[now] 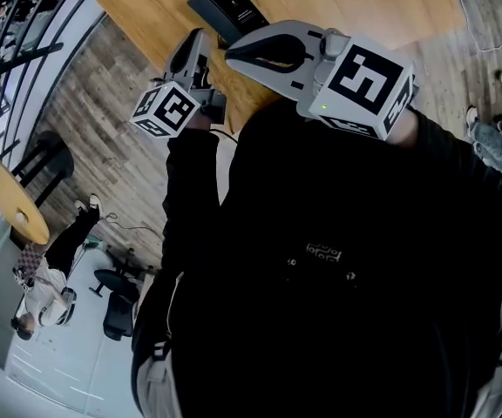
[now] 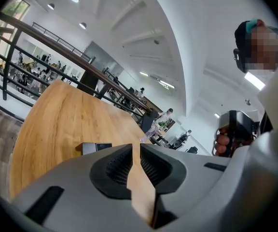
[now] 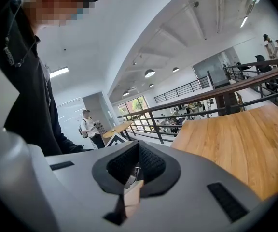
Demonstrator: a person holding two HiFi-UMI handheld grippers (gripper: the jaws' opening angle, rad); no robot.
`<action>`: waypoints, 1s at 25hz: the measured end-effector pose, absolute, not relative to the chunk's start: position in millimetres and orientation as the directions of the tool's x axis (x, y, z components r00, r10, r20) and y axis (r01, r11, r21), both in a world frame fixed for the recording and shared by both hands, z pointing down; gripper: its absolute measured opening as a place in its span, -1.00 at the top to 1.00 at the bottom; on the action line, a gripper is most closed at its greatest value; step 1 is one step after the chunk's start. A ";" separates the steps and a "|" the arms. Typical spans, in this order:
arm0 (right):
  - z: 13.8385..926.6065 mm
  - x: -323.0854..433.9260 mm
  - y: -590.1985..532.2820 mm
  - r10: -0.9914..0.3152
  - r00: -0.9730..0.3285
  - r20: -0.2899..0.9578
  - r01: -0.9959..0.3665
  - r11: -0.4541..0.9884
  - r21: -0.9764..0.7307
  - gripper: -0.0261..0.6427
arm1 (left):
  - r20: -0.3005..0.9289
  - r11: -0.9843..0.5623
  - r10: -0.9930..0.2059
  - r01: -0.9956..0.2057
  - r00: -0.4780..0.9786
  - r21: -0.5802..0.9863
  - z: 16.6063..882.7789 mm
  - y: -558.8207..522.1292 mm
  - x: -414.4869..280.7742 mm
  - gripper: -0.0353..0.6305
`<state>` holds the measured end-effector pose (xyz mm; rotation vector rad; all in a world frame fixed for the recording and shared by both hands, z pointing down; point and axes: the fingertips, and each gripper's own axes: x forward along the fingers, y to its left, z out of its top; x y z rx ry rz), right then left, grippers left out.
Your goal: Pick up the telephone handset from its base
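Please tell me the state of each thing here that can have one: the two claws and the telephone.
left claw, open by a narrow slit, nothing between its jaws.
right claw, shut, empty.
telephone, lying flat on the wooden table, held by neither claw.

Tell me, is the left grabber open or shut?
Open a crack: the left gripper leaves a thin gap between its jaws; the wooden table shows through, nothing held.
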<state>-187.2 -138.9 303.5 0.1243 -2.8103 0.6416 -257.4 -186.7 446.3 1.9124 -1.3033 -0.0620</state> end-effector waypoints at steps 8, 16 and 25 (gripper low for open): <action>303.5 -188.7 -132.9 0.004 -0.966 0.258 -0.109 0.899 -0.424 0.88 | 0.388 -0.164 -0.764 -0.737 0.515 0.656 470.2 -189.2 -256.6 0.65; 304.4 -186.5 -131.1 0.028 -0.964 0.264 -0.094 0.895 -0.436 0.88 | 0.415 -0.161 -0.720 -0.716 0.556 0.679 505.8 -187.3 -262.8 0.53; 307.6 -187.6 -128.5 0.045 -0.961 0.272 -0.083 0.893 -0.442 0.88 | 0.449 -0.101 -0.687 -0.687 0.571 0.720 558.5 -188.0 -282.1 0.26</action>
